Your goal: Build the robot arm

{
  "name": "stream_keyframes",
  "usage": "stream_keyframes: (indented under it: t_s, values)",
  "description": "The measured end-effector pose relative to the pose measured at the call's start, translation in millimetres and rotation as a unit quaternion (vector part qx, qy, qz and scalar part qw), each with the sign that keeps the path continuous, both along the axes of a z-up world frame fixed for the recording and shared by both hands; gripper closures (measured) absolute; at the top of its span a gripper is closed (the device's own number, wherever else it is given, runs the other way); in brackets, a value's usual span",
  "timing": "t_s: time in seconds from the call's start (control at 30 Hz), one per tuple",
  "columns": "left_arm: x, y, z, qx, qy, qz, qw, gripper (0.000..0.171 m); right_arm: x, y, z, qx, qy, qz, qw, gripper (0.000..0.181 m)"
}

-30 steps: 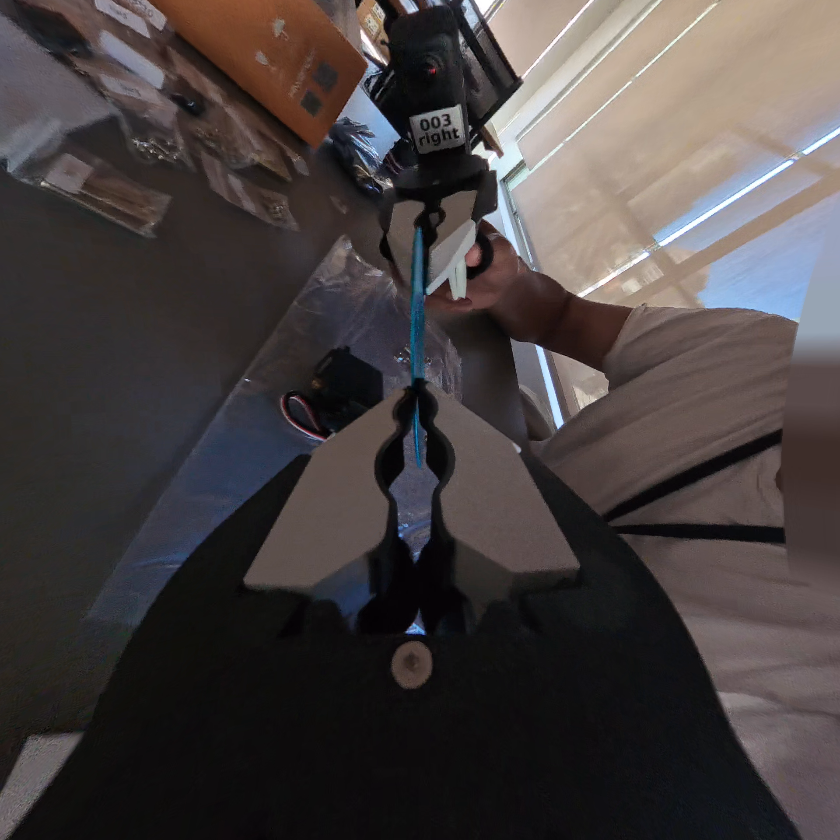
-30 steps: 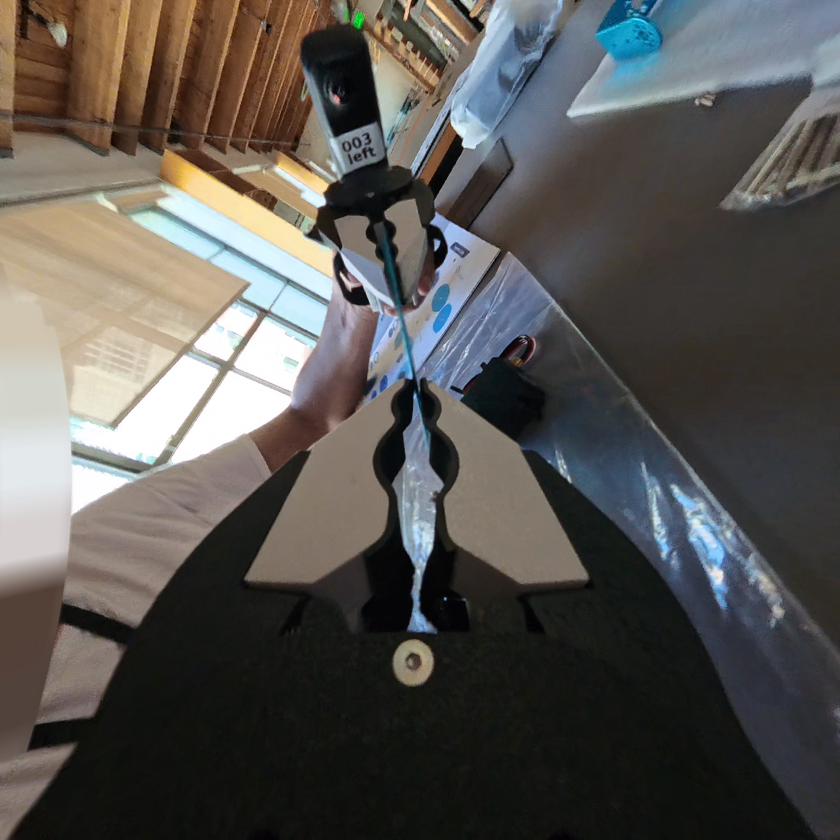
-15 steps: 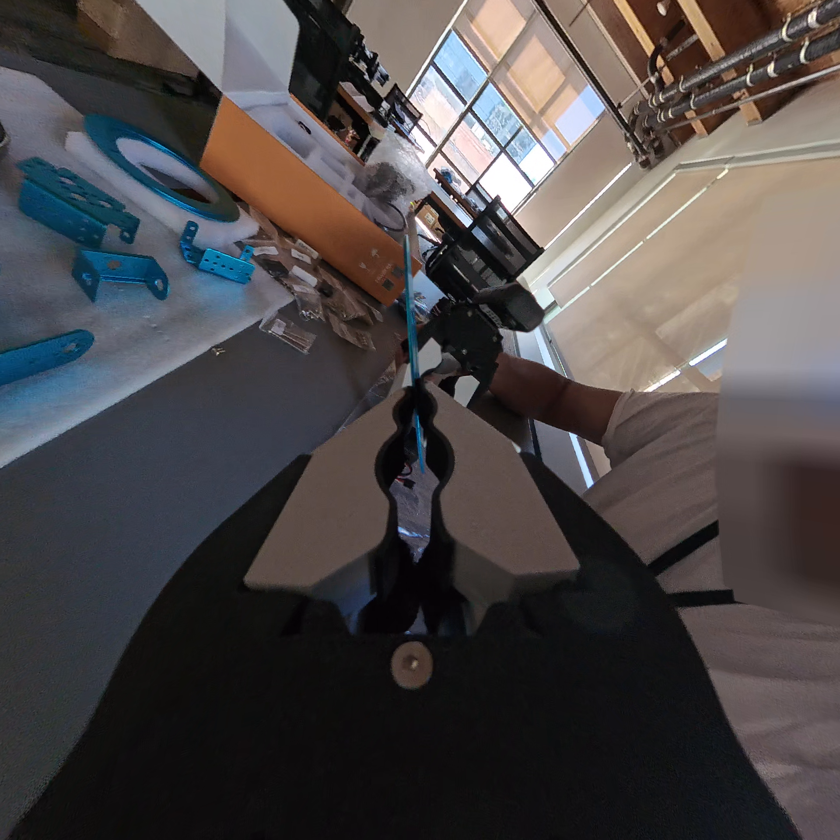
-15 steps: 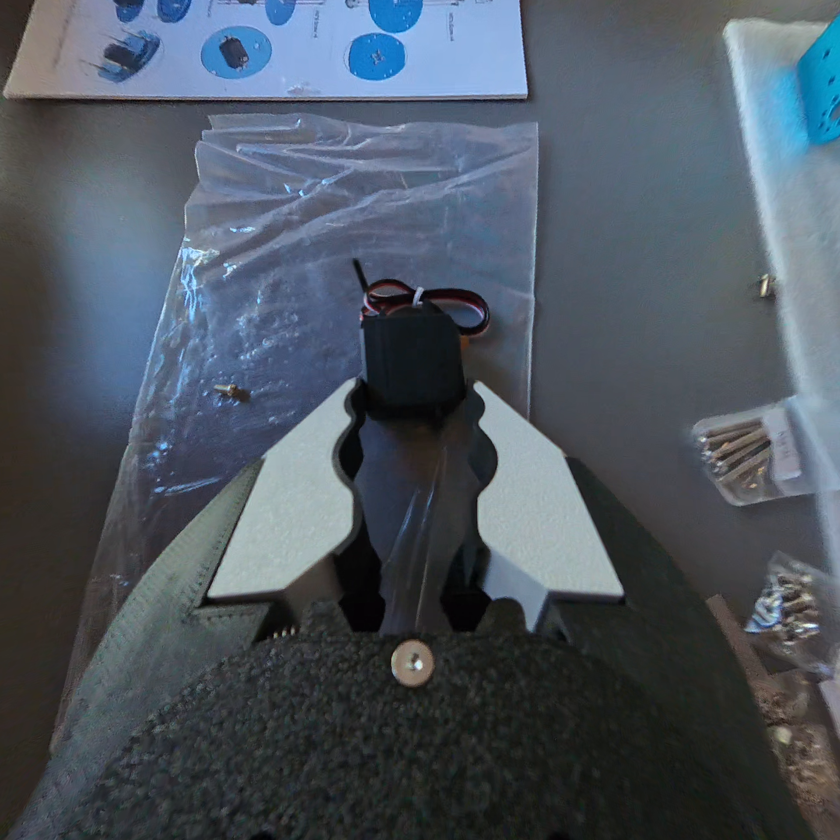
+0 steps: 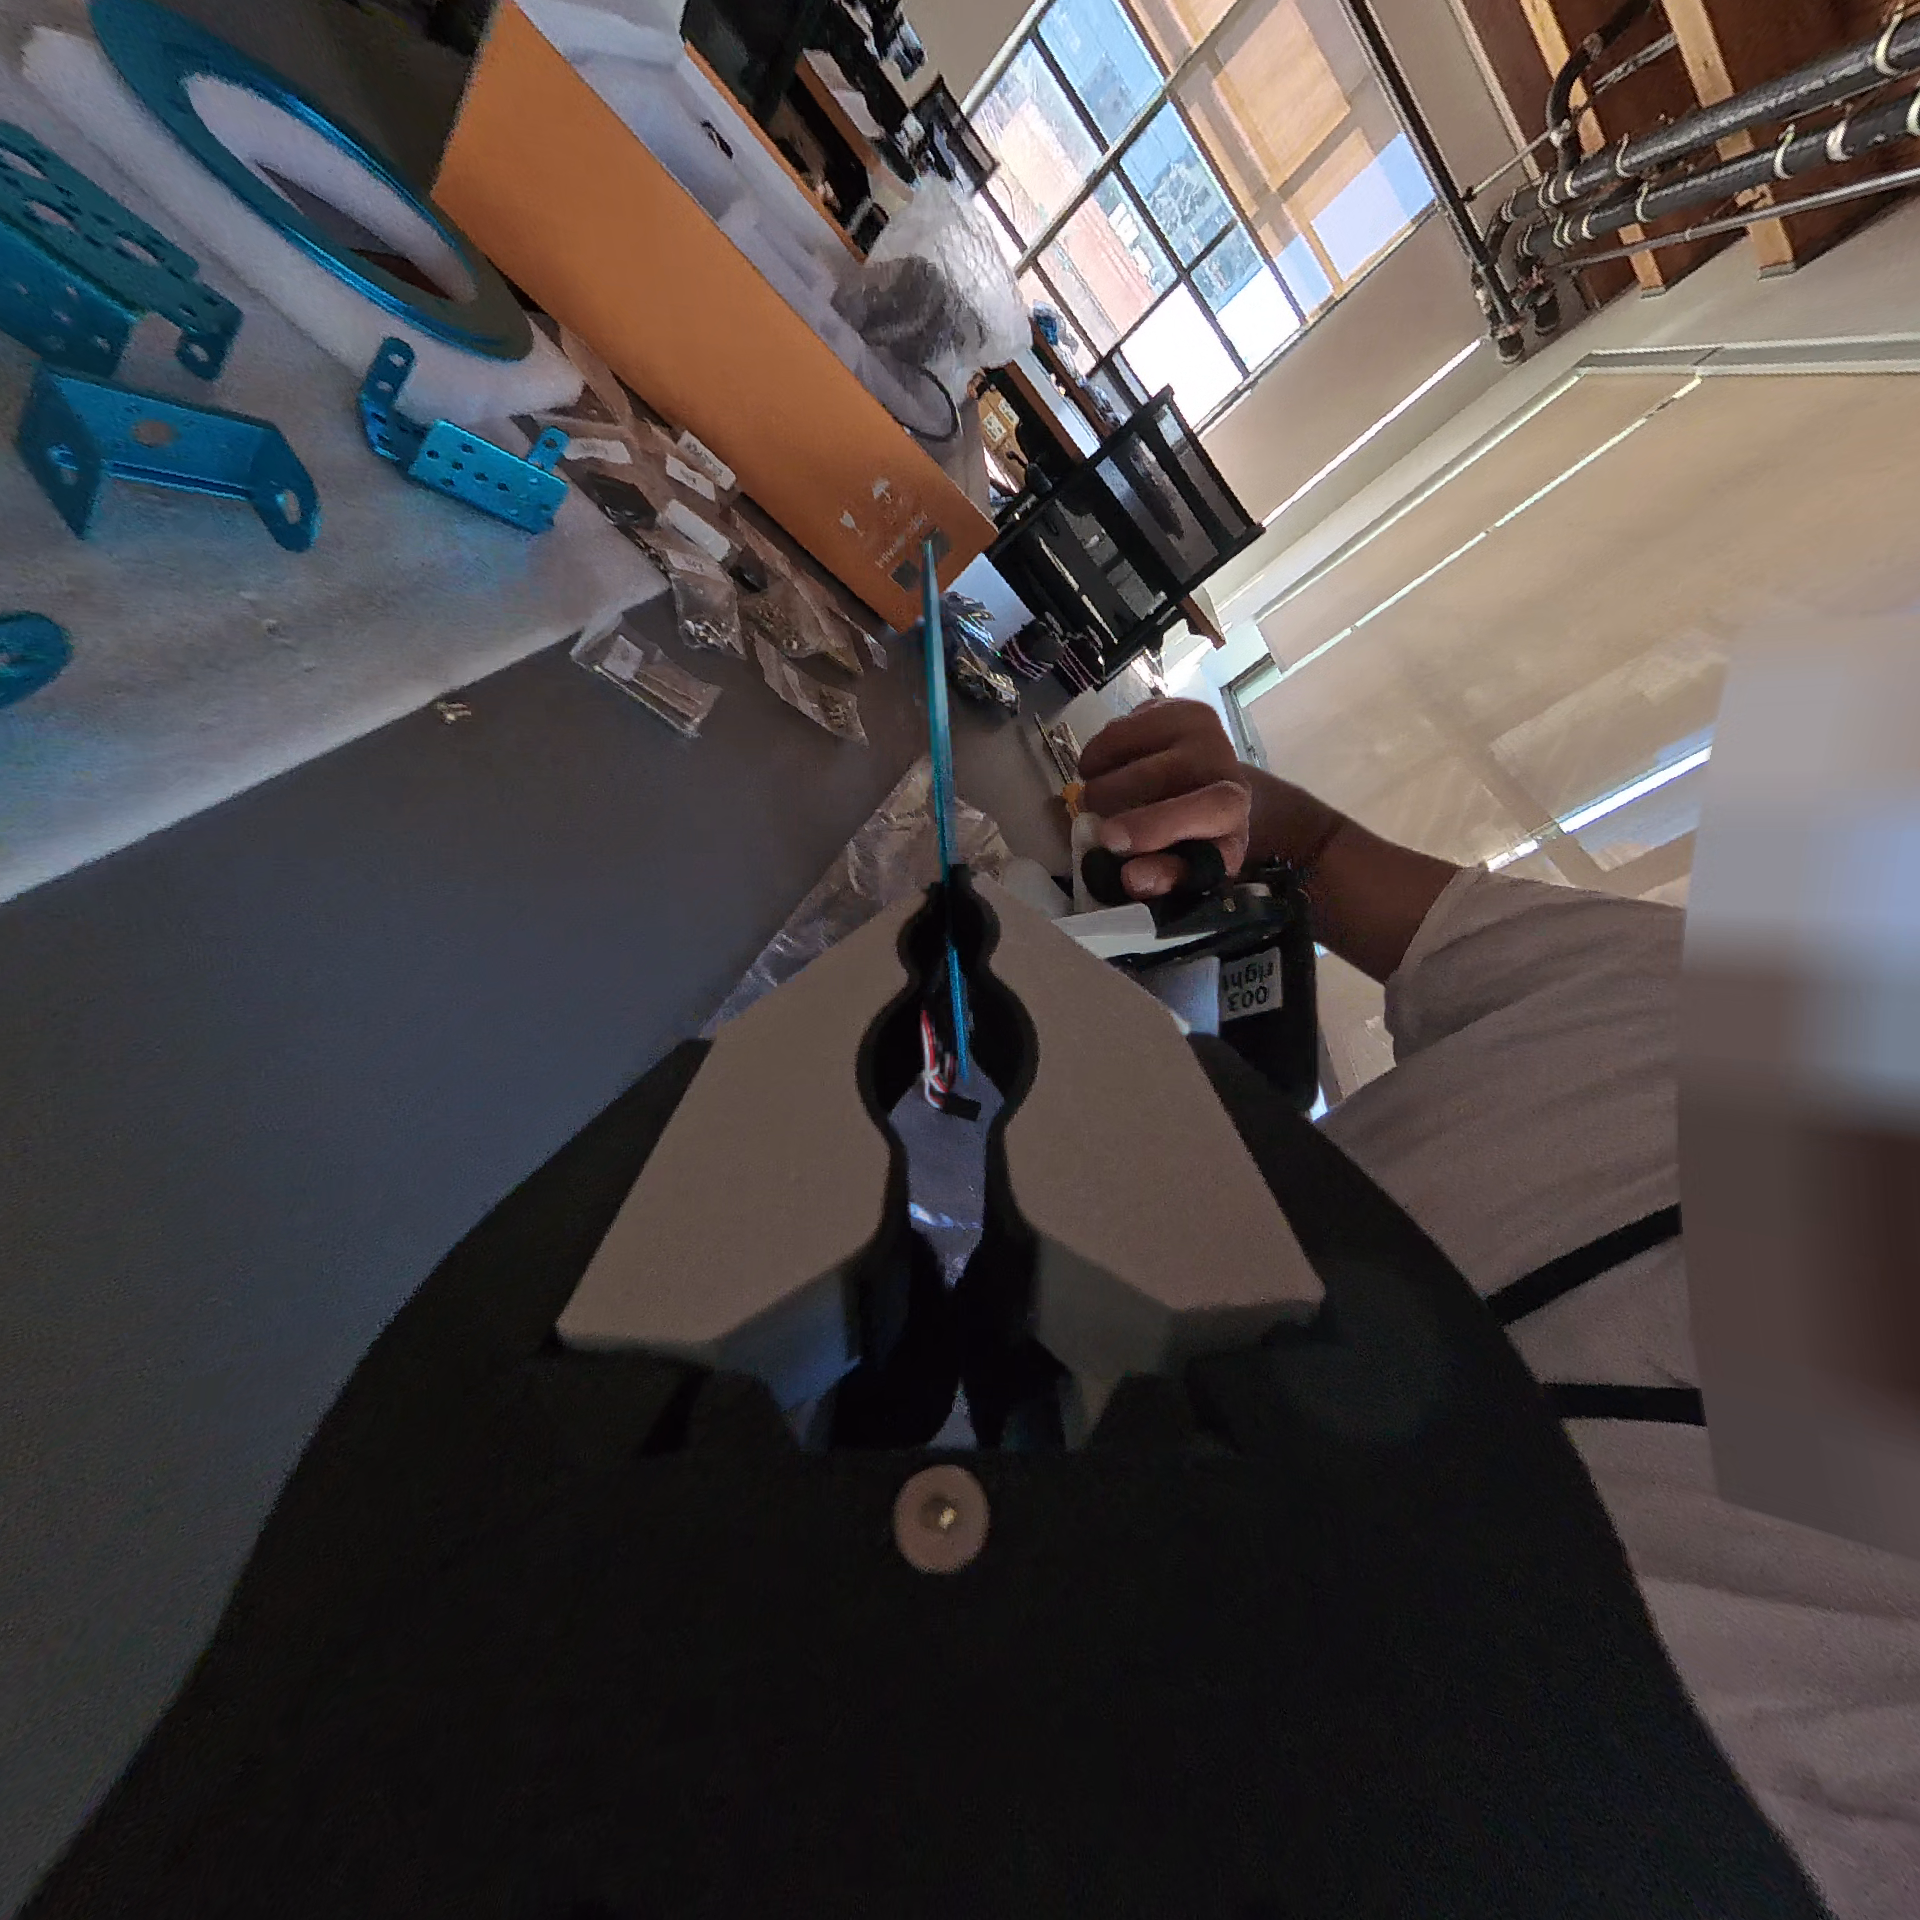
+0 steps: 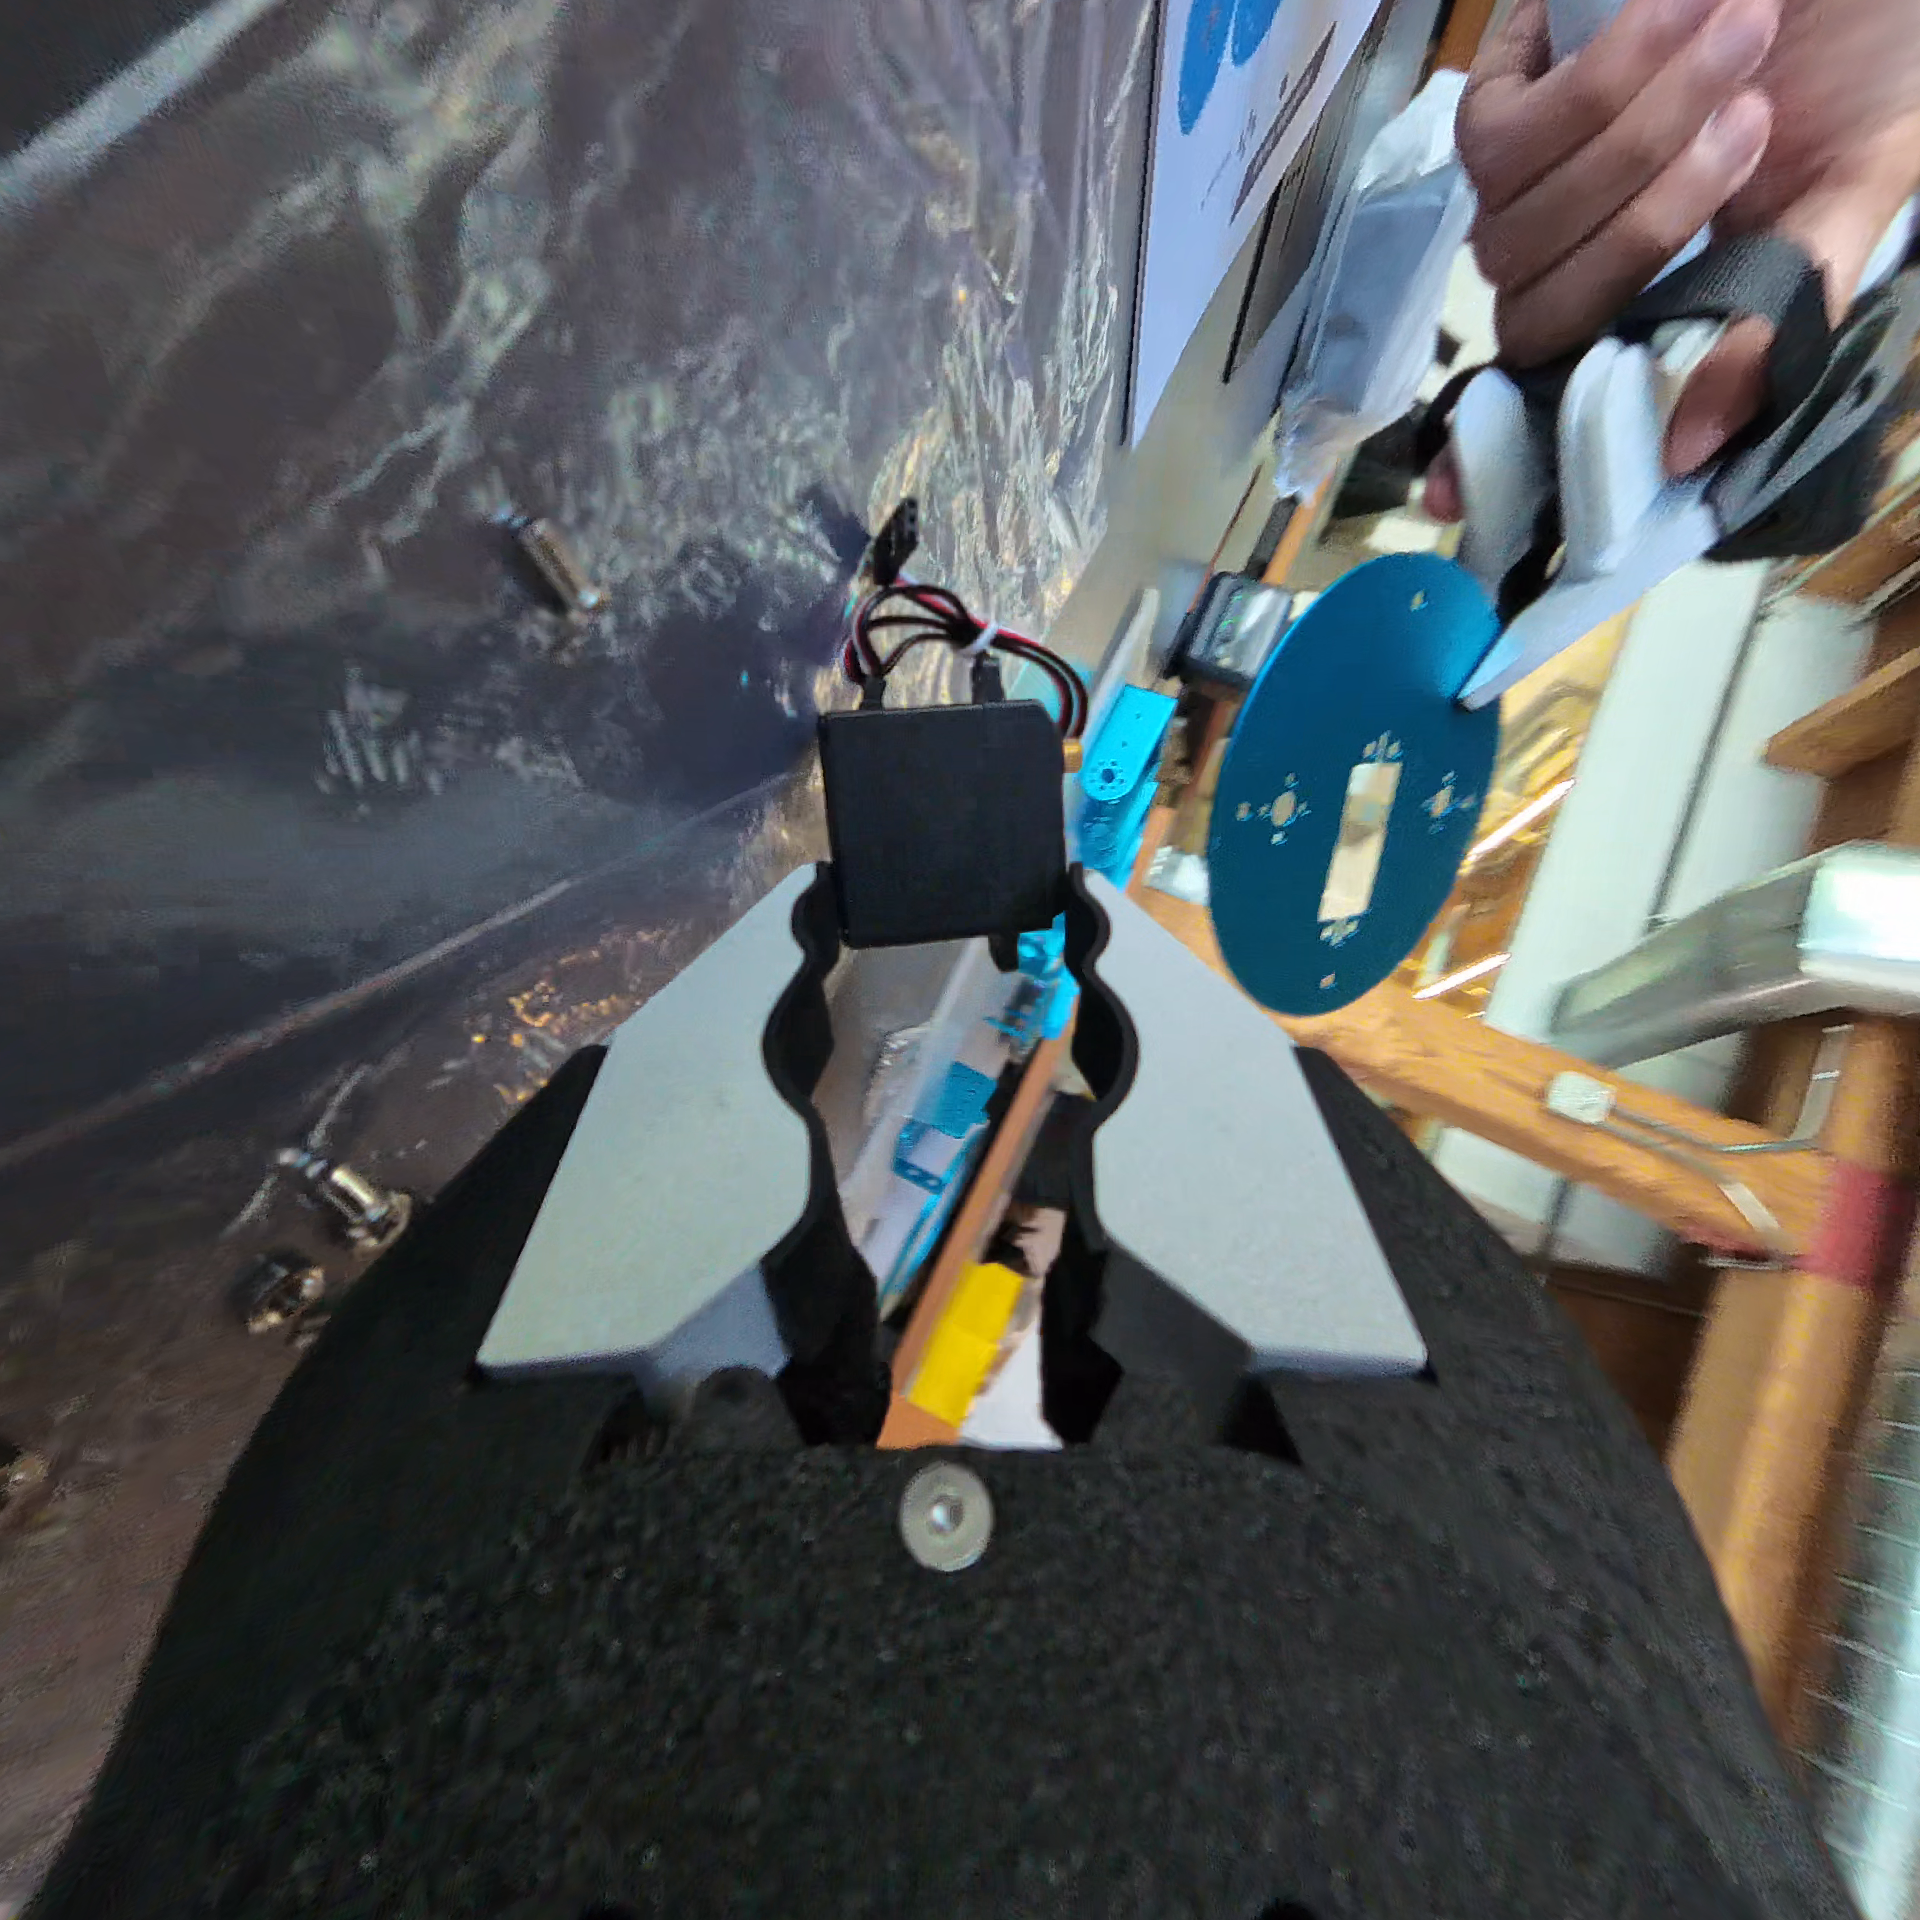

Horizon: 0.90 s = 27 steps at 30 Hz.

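My left gripper (image 5: pixel 951 899) is shut on the rim of a flat blue disc (image 5: pixel 940 727), seen edge-on here. In the right wrist view the disc (image 6: pixel 1351 790) shows its face, with a slot and small holes, and the left gripper (image 6: pixel 1486 665) pinches its upper edge. My right gripper (image 6: pixel 943 894) is shut on a black servo (image 6: pixel 940 821) with a bundle of red, black and white wires (image 6: pixel 935 644). The servo is just left of the disc, apart from it. A clear plastic bag (image 6: pixel 520 416) lies behind the servo on the dark table.
Loose screws (image 6: pixel 551 566) lie on the bag, and more (image 6: pixel 343 1195) beside it. Blue brackets (image 5: pixel 166 457) and a blue ring (image 5: pixel 312 208) rest on white foam at the left. An orange box (image 5: pixel 675 312) and small parts bags (image 5: pixel 665 675) lie beyond. A printed sheet (image 6: pixel 1236 156) lies past the bag. The left gripper's tips are roughly 15 centimeters from the right gripper's.
My right gripper let go of the disc, dropped to the servo on the bag, closed on it and raised it beside the disc. My left gripper kept hold of the disc.
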<state>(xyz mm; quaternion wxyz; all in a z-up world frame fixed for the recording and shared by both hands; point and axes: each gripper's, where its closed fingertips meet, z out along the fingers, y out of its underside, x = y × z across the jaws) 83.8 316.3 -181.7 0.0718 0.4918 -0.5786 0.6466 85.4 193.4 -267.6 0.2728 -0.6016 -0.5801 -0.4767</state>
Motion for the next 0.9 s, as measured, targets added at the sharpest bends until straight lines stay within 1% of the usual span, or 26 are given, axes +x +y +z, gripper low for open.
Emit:
stream_keyframes:
  t_s: [0.1, 0.17, 0.23, 0.3, 0.37, 0.5, 0.67, 0.73, 0.8, 0.83, 0.87, 0.9]
  values:
    - [-6, -26, -7, -0.004, 0.024, -0.044, 0.999, 0.171, 0, -1, 1, 0.015, -0.042, 0.028, 0.999, 0.139]
    - [-11, -41, -11, -0.012, 0.043, -0.071, 0.997, 0.171, -1, -3, 1, 0.012, -0.04, 0.033, 0.999, 0.139]
    - [-11, -46, -18, -0.001, 0.055, -0.077, 0.996, 0.171, 1, -7, -1, 0.003, -0.032, 0.024, 0.999, 0.139]
    - [-12, -48, -20, 0.004, 0.056, -0.081, 0.995, 0.171, 1, -15, -6, -0.021, -0.005, 0.017, 1.0, 0.143]
    - [-12, -48, -20, 0.0, 0.057, -0.081, 0.995, 0.171, -4, -22, -8, -0.034, 0.028, 0.017, 0.999, 0.142]
    - [-11, -49, -24, 0.003, 0.064, -0.082, 0.995, 0.171, -6, -28, -9, -0.058, 0.078, -0.005, 0.995, 0.139]
    - [-13, -48, -16, -0.001, 0.053, -0.083, 0.995, 0.171, -10, -29, -8, -0.079, 0.189, -0.031, 0.978, 0.132]
    - [-15, -49, -15, -0.006, 0.053, -0.088, 0.995, 0.171, -14, -31, -4, -0.08, 0.256, -0.033, 0.963, 0.13]
    - [-17, -53, -16, -0.014, 0.062, -0.097, 0.993, 0.171, -17, -33, 6, -0.072, 0.347, -0.037, 0.934, 0.127]
    - [-18, -56, -16, -0.025, 0.069, -0.104, 0.992, 0.171, -18, -34, 14, -0.064, 0.402, -0.039, 0.913, 0.126]
    - [-19, -60, -14, -0.041, 0.073, -0.113, 0.99, 0.171, -17, -34, 25, -0.051, 0.459, -0.04, 0.886, 0.131]
    - [-20, -63, -11, -0.058, 0.075, -0.121, 0.988, 0.171, -17, -37, 35, -0.045, 0.523, -0.035, 0.85, 0.137]
